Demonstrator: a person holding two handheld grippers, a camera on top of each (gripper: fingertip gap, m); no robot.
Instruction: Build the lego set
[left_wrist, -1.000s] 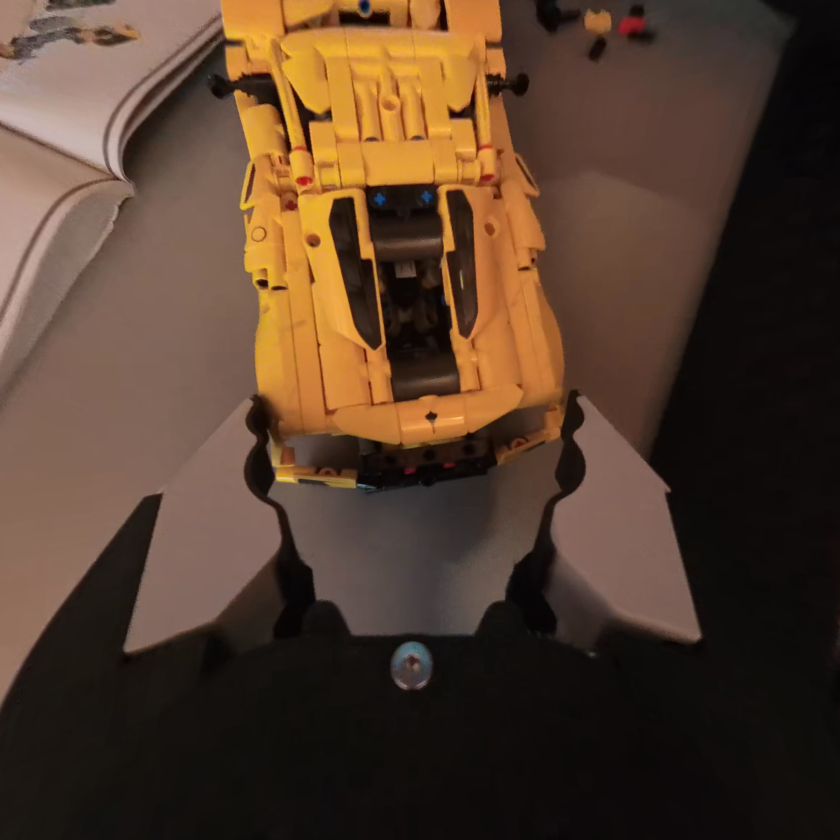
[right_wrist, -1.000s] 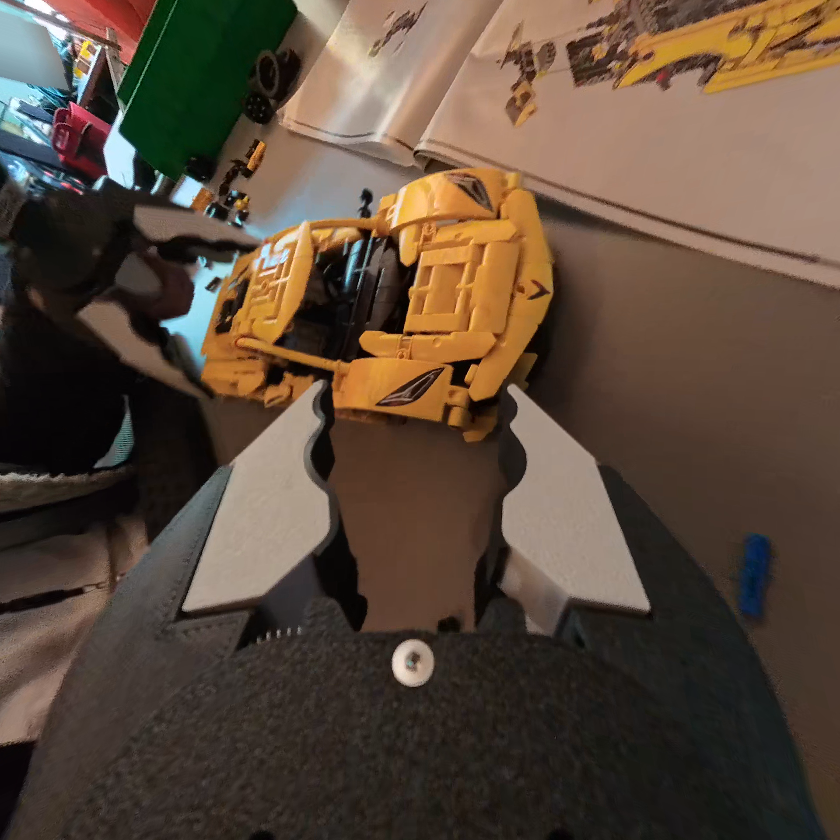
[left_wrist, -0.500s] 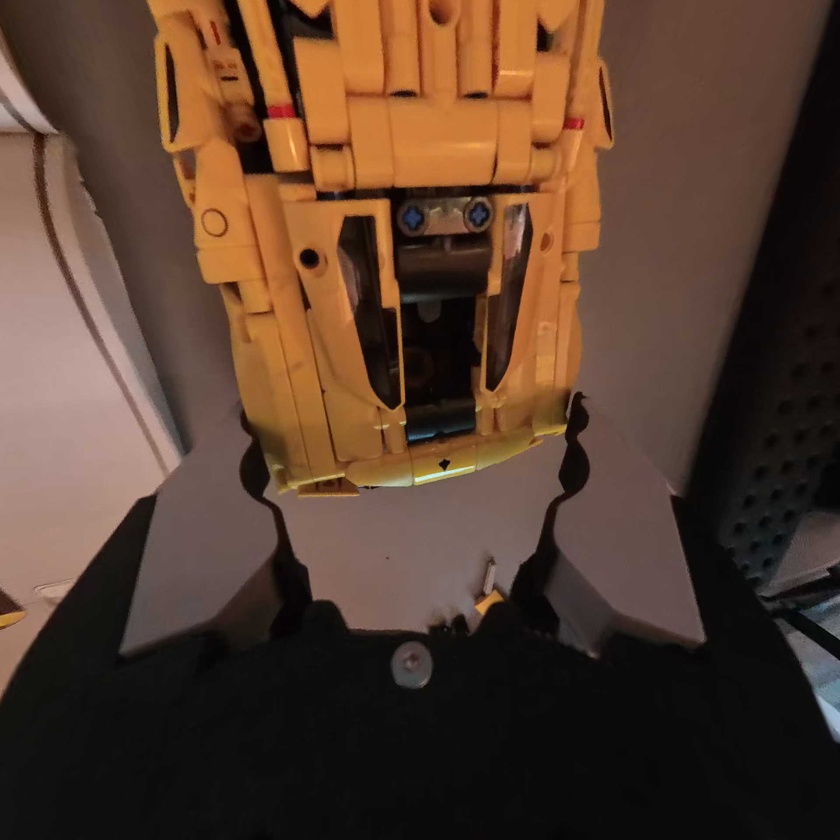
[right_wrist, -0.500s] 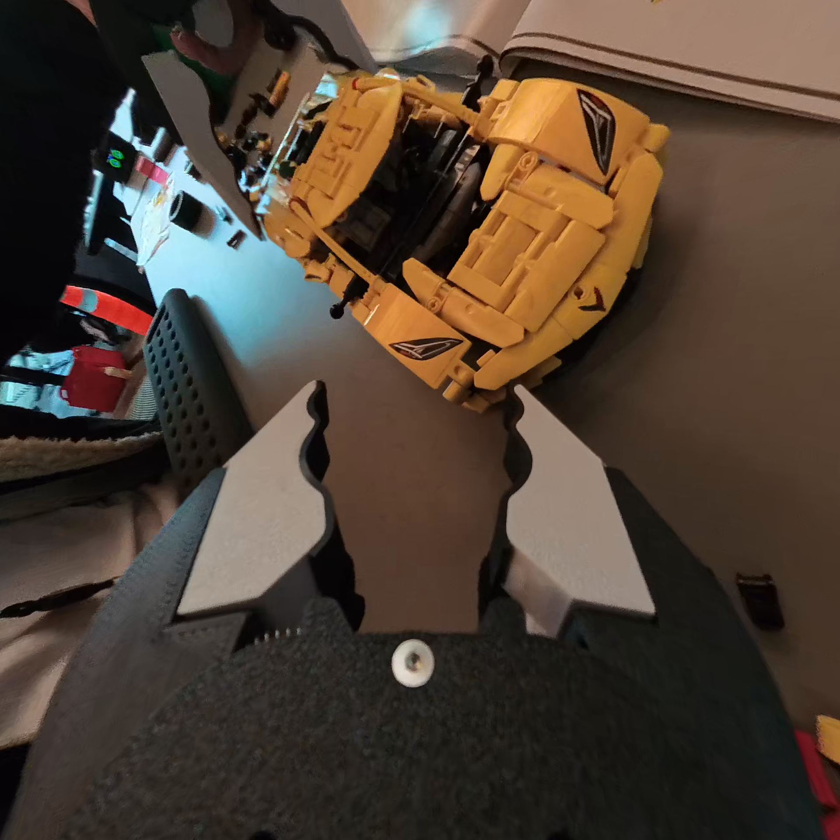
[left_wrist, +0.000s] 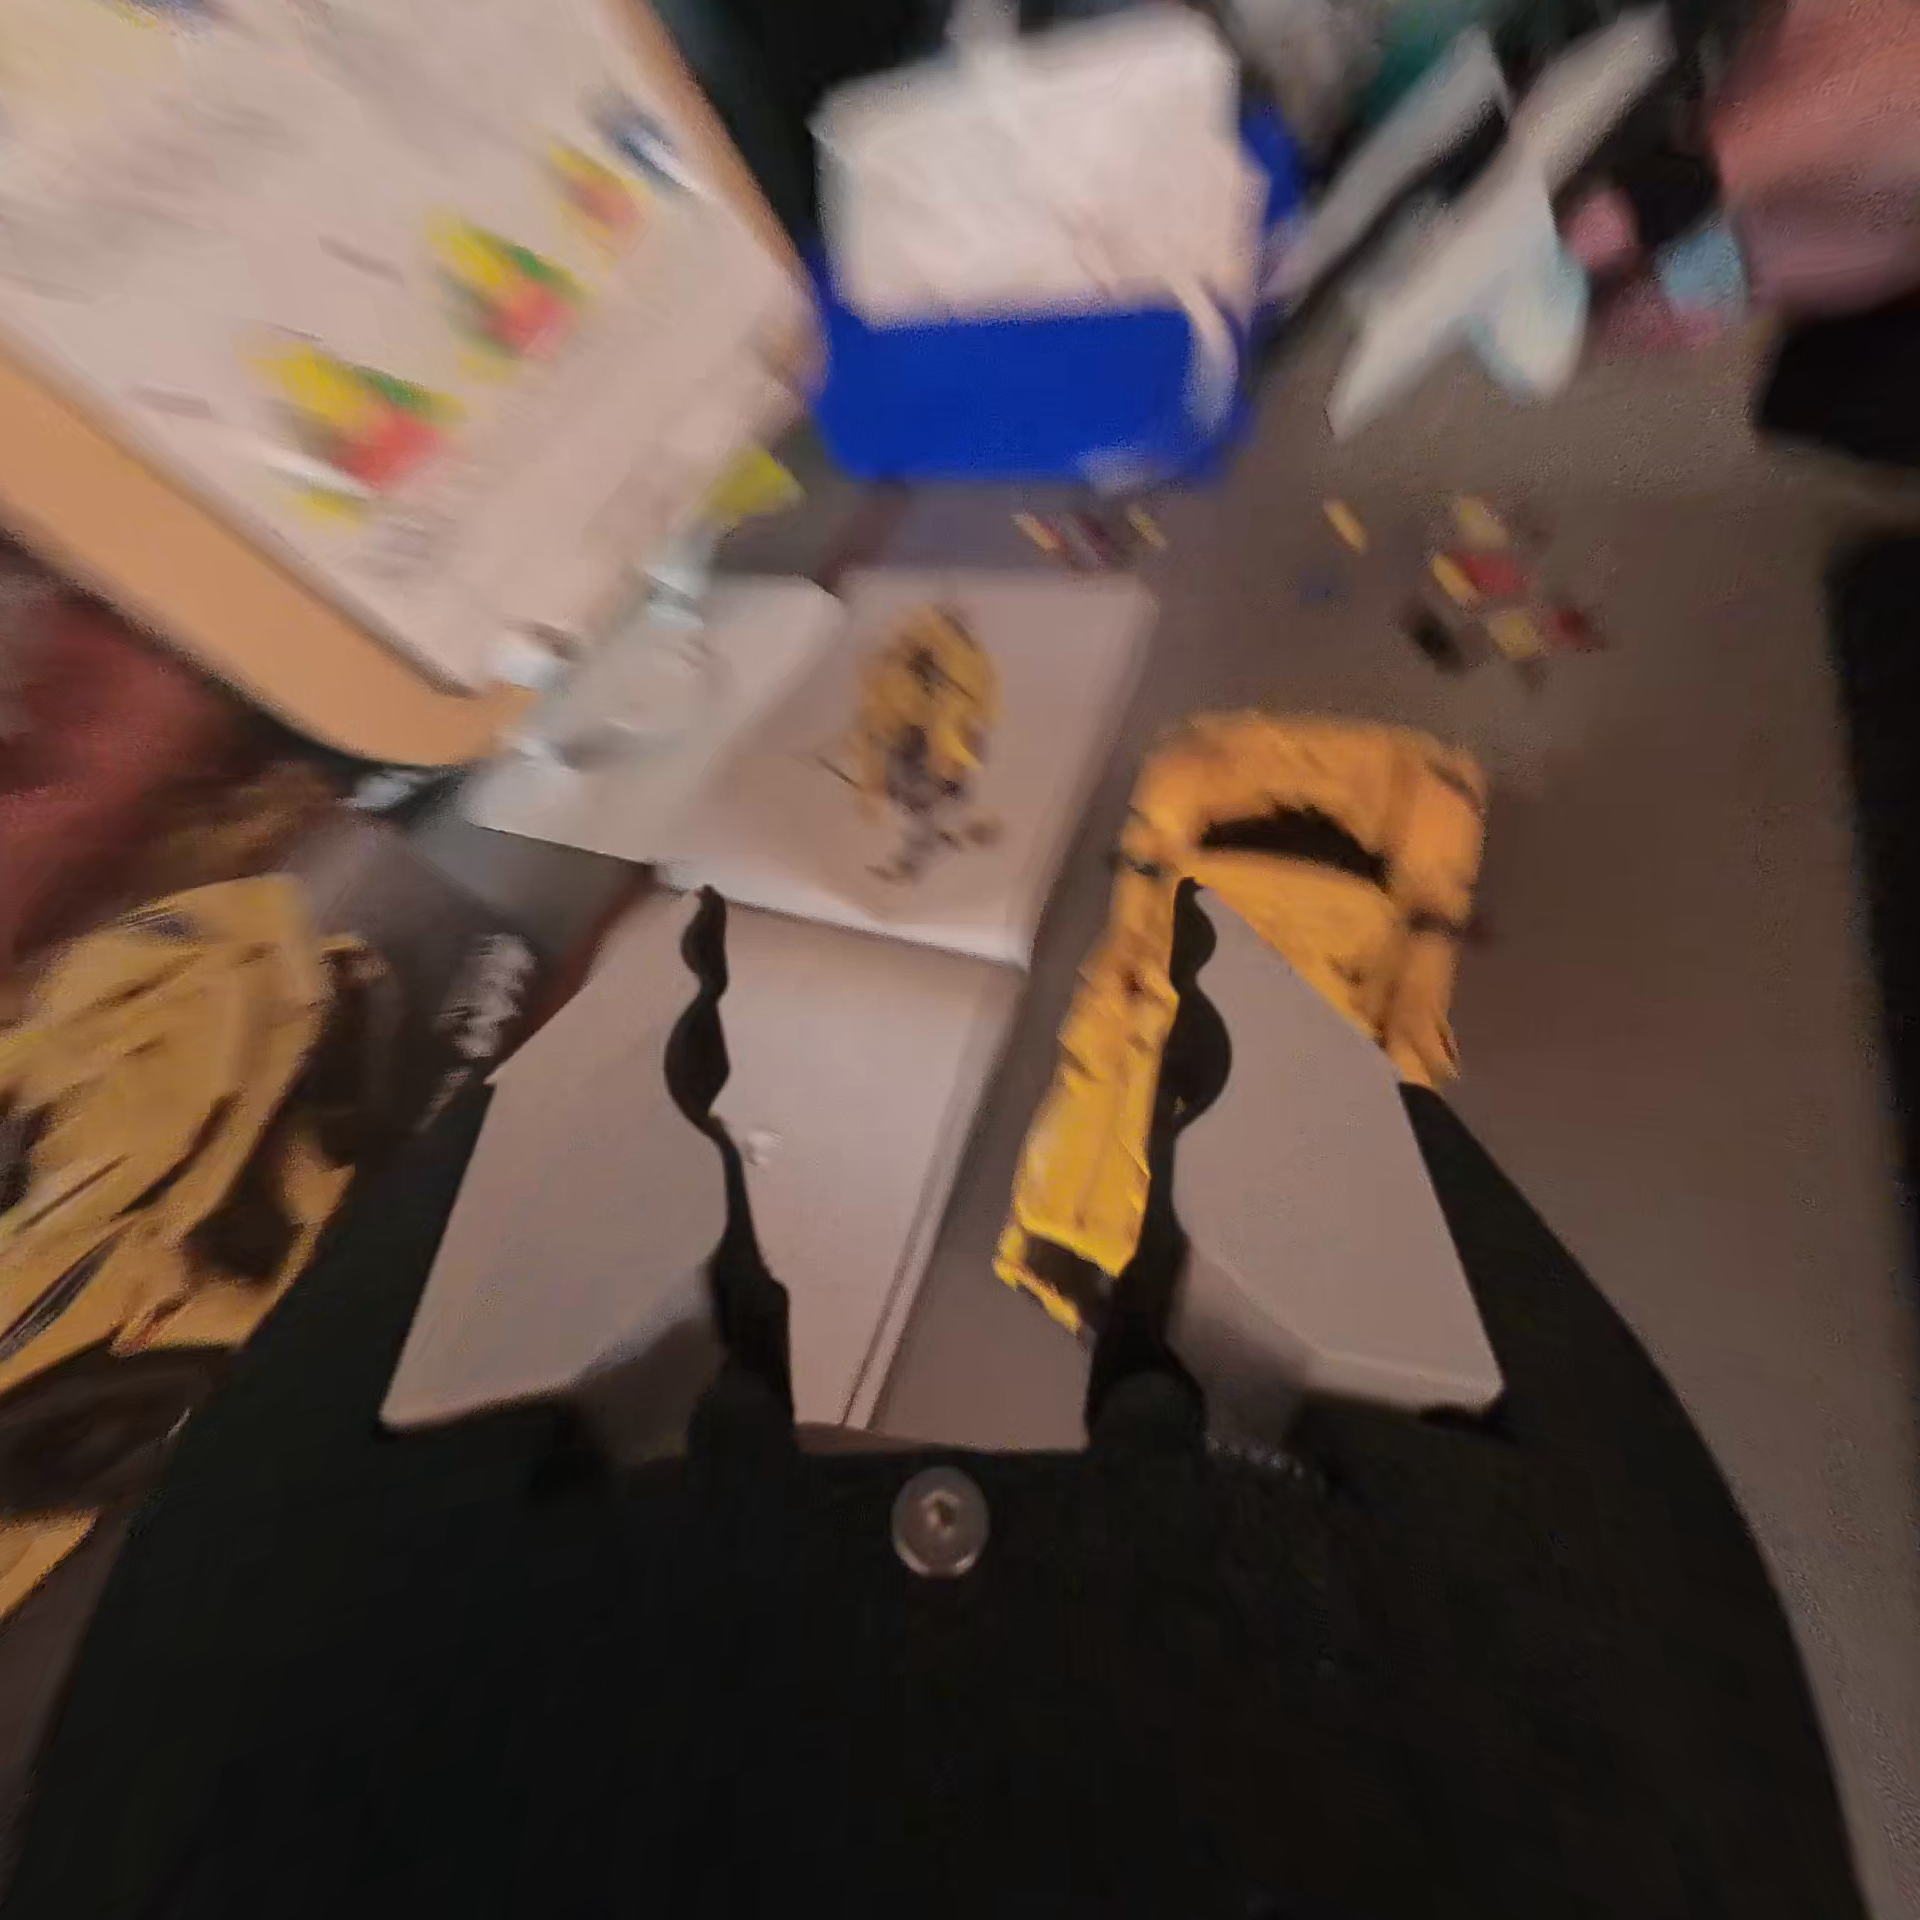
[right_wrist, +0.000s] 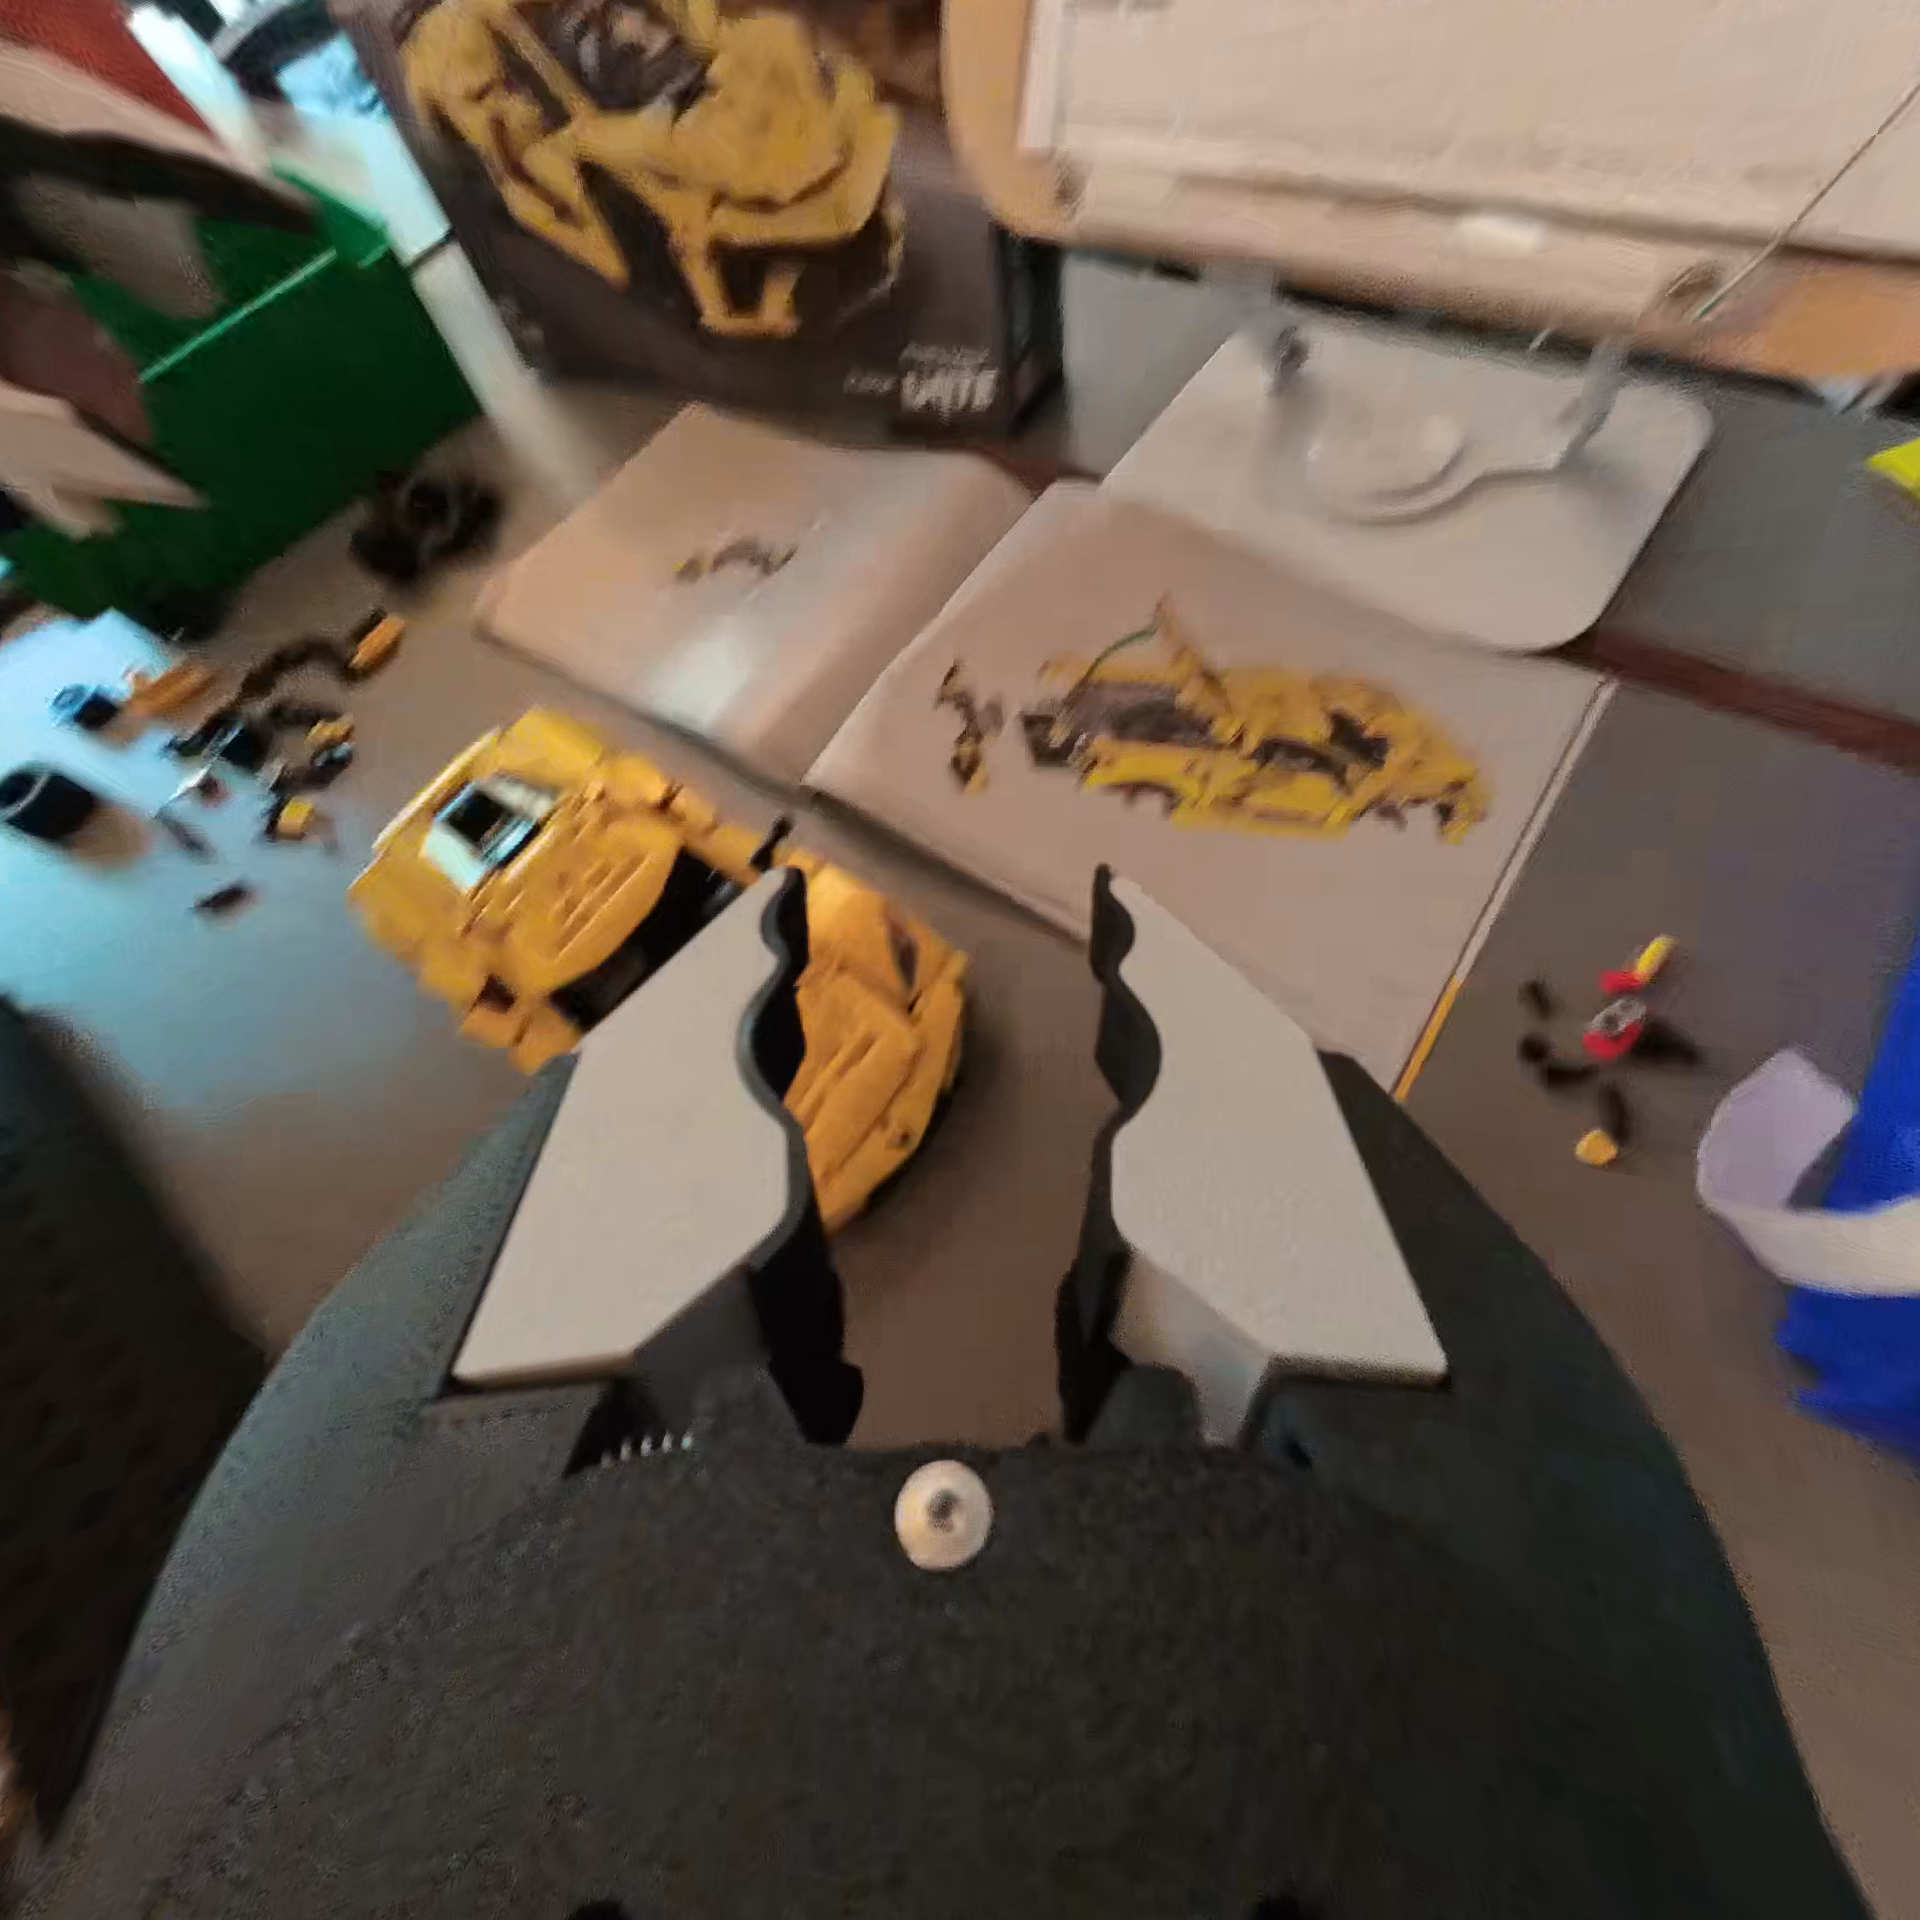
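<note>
Both grippers pulled back and up from the car; views now take in the whole counter (right_wrist: 1714, 582). My left gripper (left_wrist: 940, 904) and right gripper (right_wrist: 940, 883) have jaws parted, holding nothing. Yellow lego car (right_wrist: 644, 935) sits on the counter just ahead, beside the open instruction book (right_wrist: 1143, 748); loose parts (right_wrist: 239, 717) beyond it to the left. Long axis runs diagonally in the right view, blunt end toward me. Risk: fast swings, heavy blur, could clip the car.
</note>
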